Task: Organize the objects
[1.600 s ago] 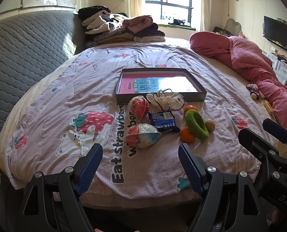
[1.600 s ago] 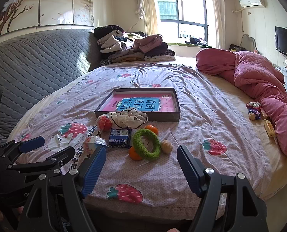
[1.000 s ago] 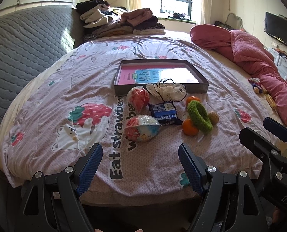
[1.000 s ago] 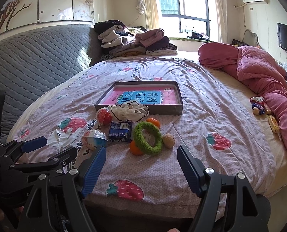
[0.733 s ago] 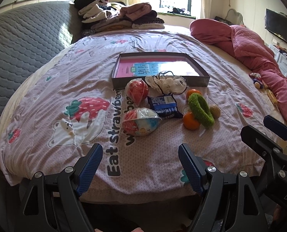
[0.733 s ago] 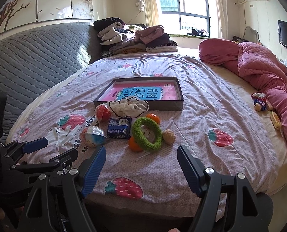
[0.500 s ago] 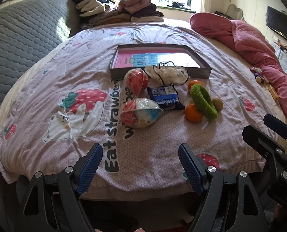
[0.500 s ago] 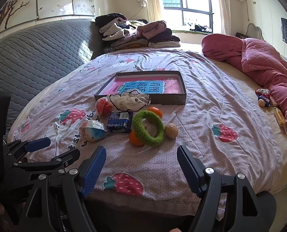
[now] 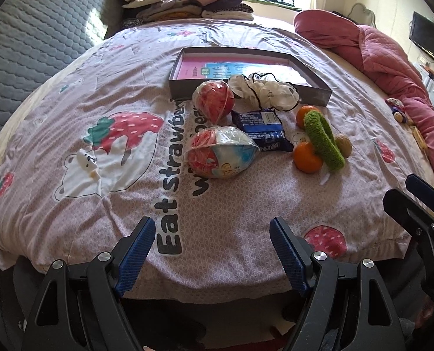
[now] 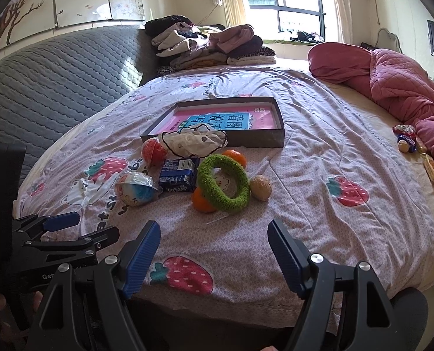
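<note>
**Both tongs spread wide, nothing gripped**

Left gripper [image 9: 209,228] and right gripper [image 10: 214,231] hover above the bed's [image 10: 319,234] near edge, jaws parted and empty. Ahead at twelve o'clock lies the clutter: two bagged balls [image 9: 221,152], blue packet [image 9: 261,130], green ring [image 10: 223,182], oranges [image 9: 307,153], nut [image 10: 261,191]. Beyond them sits the tray [image 10: 271,140], white cloth [image 10: 193,140] touching its near wall.

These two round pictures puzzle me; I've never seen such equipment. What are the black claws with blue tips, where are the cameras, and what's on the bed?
Each claw is a hand-held two-finger gripper with a fisheye camera looking along its fingers. One picture is from the left gripper, the other from the right gripper. Both are open and hold nothing. On the bedspread lie a shallow box, two bagged balls, a blue snack packet, a green ring, two oranges, a walnut-like nut and a white cloth item.
</note>
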Action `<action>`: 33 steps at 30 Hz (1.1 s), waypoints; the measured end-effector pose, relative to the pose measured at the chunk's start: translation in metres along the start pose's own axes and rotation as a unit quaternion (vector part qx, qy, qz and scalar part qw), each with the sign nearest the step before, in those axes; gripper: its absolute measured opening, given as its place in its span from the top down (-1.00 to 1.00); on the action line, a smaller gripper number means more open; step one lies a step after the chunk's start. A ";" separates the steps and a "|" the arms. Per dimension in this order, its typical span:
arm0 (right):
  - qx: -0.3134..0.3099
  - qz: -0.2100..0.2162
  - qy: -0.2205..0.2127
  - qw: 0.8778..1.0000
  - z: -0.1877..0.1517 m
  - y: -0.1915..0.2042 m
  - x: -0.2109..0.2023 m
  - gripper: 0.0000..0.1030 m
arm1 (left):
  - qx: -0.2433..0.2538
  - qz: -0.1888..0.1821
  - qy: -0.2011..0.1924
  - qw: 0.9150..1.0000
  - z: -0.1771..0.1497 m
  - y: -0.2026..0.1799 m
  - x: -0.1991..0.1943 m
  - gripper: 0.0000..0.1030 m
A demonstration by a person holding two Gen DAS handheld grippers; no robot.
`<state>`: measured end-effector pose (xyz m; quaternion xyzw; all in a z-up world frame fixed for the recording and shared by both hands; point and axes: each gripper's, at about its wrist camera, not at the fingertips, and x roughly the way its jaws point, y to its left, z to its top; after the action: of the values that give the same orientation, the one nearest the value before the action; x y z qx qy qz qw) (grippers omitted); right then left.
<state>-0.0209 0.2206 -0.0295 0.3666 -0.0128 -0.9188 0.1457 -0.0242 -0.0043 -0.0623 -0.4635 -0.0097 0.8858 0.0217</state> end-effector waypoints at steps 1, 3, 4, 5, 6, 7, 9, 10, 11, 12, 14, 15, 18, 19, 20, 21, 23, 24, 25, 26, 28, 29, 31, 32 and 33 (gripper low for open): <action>0.000 0.001 -0.001 1.000 0.000 0.000 0.001 -0.46 | -0.003 -0.002 0.000 1.000 0.000 0.001 0.001 -0.58; 0.000 0.002 -0.002 1.000 -0.001 0.000 0.003 -0.46 | -0.007 -0.006 0.000 1.000 0.001 0.003 0.004 -0.58; -0.001 0.001 -0.001 1.000 -0.001 0.000 0.005 -0.46 | -0.007 -0.006 -0.002 1.000 0.002 0.004 0.004 -0.58; -0.001 0.001 0.000 1.000 -0.001 -0.001 0.007 -0.46 | -0.007 -0.005 -0.004 1.000 0.002 0.004 0.006 -0.58; -0.001 0.001 0.001 1.000 -0.001 -0.001 0.010 -0.46 | -0.006 -0.003 -0.006 1.000 0.003 0.004 0.007 -0.58; -0.001 0.001 0.002 1.000 -0.001 -0.001 0.012 -0.46 | -0.006 -0.004 -0.008 1.000 0.004 0.005 0.008 -0.58; -0.001 0.000 0.006 1.000 0.000 -0.002 0.017 -0.46 | -0.005 -0.006 -0.012 1.000 0.005 0.005 0.011 -0.58; -0.001 0.000 0.007 1.000 0.000 -0.002 0.021 -0.46 | -0.003 -0.010 -0.014 1.000 0.006 0.005 0.013 -0.58; -0.001 -0.001 0.008 1.000 0.000 -0.003 0.023 -0.46 | -0.002 -0.013 -0.015 1.000 0.007 0.006 0.015 -0.58; 0.000 -0.002 0.010 1.000 0.001 -0.004 0.027 -0.46 | -0.001 -0.018 -0.016 1.000 0.008 0.006 0.017 -0.58; 0.001 -0.002 0.013 1.000 0.001 -0.006 0.032 -0.46 | 0.004 -0.024 -0.019 1.000 0.010 0.007 0.022 -0.58; 0.002 -0.001 0.015 1.000 0.002 -0.006 0.034 -0.46 | 0.007 -0.028 -0.022 0.999 0.011 0.007 0.024 -0.58; 0.004 -0.002 0.020 1.000 0.002 -0.009 0.042 -0.46 | 0.016 -0.034 -0.030 0.999 0.015 0.010 0.033 -0.58; 0.005 -0.002 0.023 1.000 0.003 -0.010 0.045 -0.46 | 0.017 -0.033 -0.031 0.999 0.016 0.011 0.036 -0.58; 0.005 -0.002 0.024 1.000 0.003 -0.010 0.047 -0.46 | 0.017 -0.034 -0.032 0.999 0.018 0.013 0.038 -0.58; 0.005 -0.003 0.025 1.000 0.003 -0.011 0.049 -0.46 | 0.017 -0.035 -0.033 0.999 0.020 0.015 0.041 -0.58; 0.002 -0.005 0.026 1.000 0.005 -0.011 0.053 -0.46 | 0.014 -0.037 -0.038 0.998 0.022 0.020 0.044 -0.58; 0.002 -0.008 0.025 1.000 0.006 -0.012 0.055 -0.46 | 0.012 -0.040 -0.040 0.998 0.024 0.022 0.046 -0.58; 0.001 -0.008 0.025 1.000 0.006 -0.011 0.056 -0.46 | 0.011 -0.043 -0.042 0.998 0.026 0.024 0.047 -0.58; -0.001 -0.008 0.026 1.000 0.007 -0.011 0.058 -0.46 | 0.012 -0.047 -0.044 0.998 0.027 0.025 0.049 -0.58; -0.007 -0.011 0.028 1.000 0.009 -0.010 0.063 -0.46 | 0.014 -0.053 -0.046 0.997 0.031 0.027 0.053 -0.58; -0.012 -0.013 0.028 0.999 0.010 -0.009 0.065 -0.46 | 0.012 -0.052 -0.046 0.998 0.033 0.028 0.054 -0.58; -0.019 -0.015 0.030 0.999 0.012 -0.007 0.070 -0.46 | 0.003 -0.049 -0.049 0.998 0.036 0.028 0.057 -0.58; -0.023 -0.015 0.032 0.999 0.014 -0.006 0.073 -0.46 | 0.006 -0.053 -0.049 0.997 0.038 0.027 0.059 -0.58; -0.027 -0.017 0.032 0.999 0.015 -0.005 0.075 -0.46 | 0.009 -0.055 -0.048 0.997 0.040 0.026 0.061 -0.58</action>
<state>-0.0846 0.2033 -0.0695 0.3920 0.0231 -0.9089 0.1406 -0.0922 -0.0276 -0.0903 -0.4188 -0.0283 0.9046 0.0744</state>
